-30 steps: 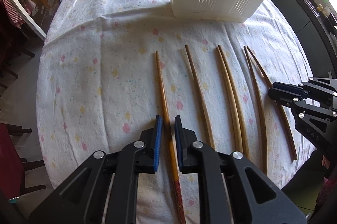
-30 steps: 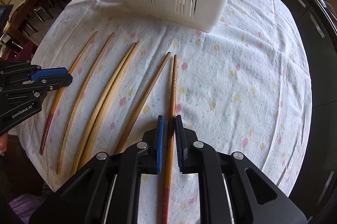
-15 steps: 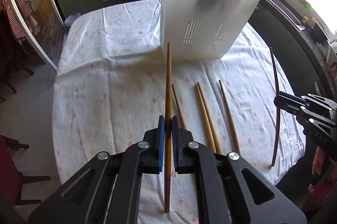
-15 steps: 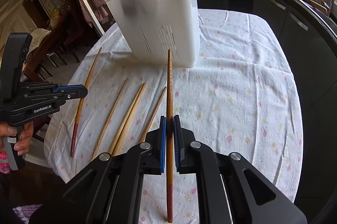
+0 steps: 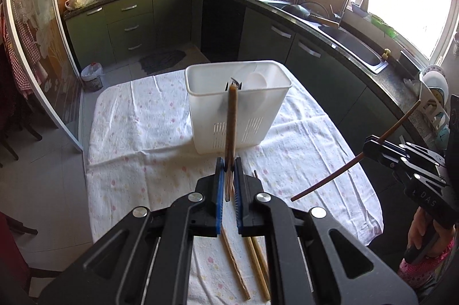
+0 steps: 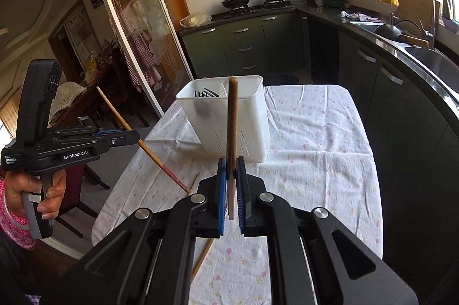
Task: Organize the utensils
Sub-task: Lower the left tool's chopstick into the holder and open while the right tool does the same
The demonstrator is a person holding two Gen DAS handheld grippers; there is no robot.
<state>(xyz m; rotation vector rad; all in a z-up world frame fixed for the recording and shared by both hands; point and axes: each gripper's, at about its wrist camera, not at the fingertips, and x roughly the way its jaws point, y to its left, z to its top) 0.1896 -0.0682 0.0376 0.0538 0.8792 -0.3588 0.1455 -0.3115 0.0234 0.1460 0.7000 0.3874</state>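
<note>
On the left of the right wrist view a hand (image 6: 43, 190) in a pink patterned sleeve grips the handle of the left gripper (image 5: 229, 181), whose blue-padded jaws are closed tight on a red-tipped chopstick (image 6: 143, 146); it is raised above the near left edge of the table (image 6: 330, 161), red end slanting down and plain end pointing up to the far left. In that gripper's own view the stick rises almost straight up between the pads, its tip level with the rim of the white utensil basket (image 5: 238, 104). The basket stands upright on the flowered cloth toward the far middle of the table, with dark fork tines and a white spoon showing inside. Near the left gripper, three chopsticks on the cloth (image 5: 252, 256) lie side by side, running from near to far, partly hidden by the jaws. Further right, the right gripper (image 6: 233, 184) is likewise clamped shut on a dark chopstick (image 5: 355, 158), which is held clear of the table at its near right side and slopes up to the right; seen from its own camera the stick stands upright in front of the basket. Along the right wall run dark green cabinets, a sink and a bright window
</note>
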